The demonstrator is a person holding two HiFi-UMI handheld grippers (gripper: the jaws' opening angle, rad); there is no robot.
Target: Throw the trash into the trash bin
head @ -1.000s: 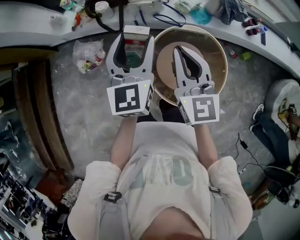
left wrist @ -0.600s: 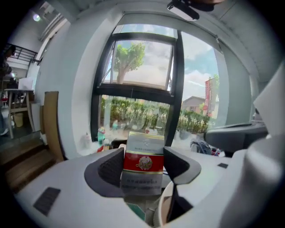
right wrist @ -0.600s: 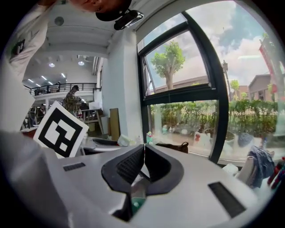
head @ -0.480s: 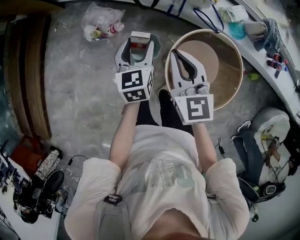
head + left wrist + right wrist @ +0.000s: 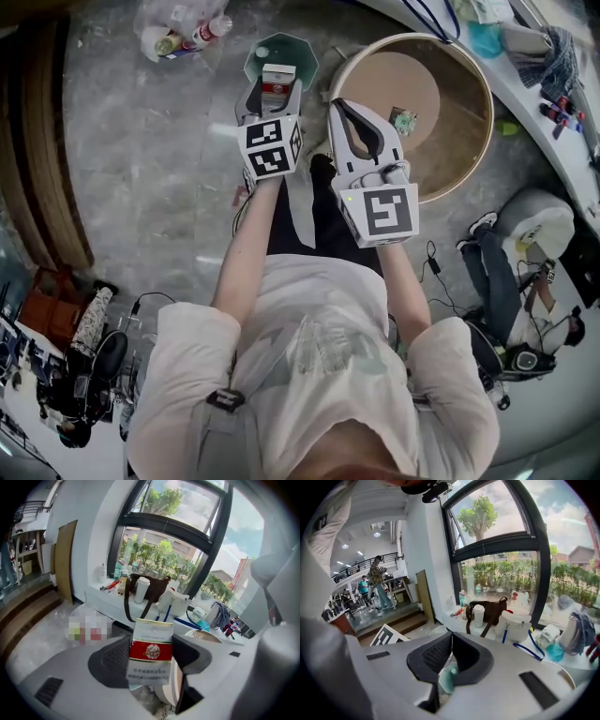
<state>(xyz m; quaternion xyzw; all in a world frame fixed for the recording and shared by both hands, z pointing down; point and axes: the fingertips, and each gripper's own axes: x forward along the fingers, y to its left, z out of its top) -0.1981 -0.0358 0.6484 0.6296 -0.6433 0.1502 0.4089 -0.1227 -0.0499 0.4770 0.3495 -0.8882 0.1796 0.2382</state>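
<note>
A white box with a red band (image 5: 277,79) is clamped between the jaws of my left gripper (image 5: 277,91). The left gripper view shows the same box (image 5: 151,651) upright in that gripper (image 5: 151,660). Just beyond the box, a small green bin (image 5: 281,49) stands on the floor. My right gripper (image 5: 341,107) hangs beside the left one with its jaws together and nothing in them. In the right gripper view, a bit of the green bin (image 5: 449,677) shows below the shut right gripper (image 5: 451,641).
A big round tan tub (image 5: 461,159) stands to the right with a small scrap (image 5: 405,121) inside. A plastic bag of bottles (image 5: 183,28) lies at the far left. Wooden steps (image 5: 42,178) run along the left, a cluttered counter (image 5: 553,94) curves at the right, and bags (image 5: 525,234) lie on the floor.
Both grippers have shifted left, away from the round tub. The green bin, earlier partly under the left gripper, now lies just beyond the held box. A scrap now shows in the tub.
</note>
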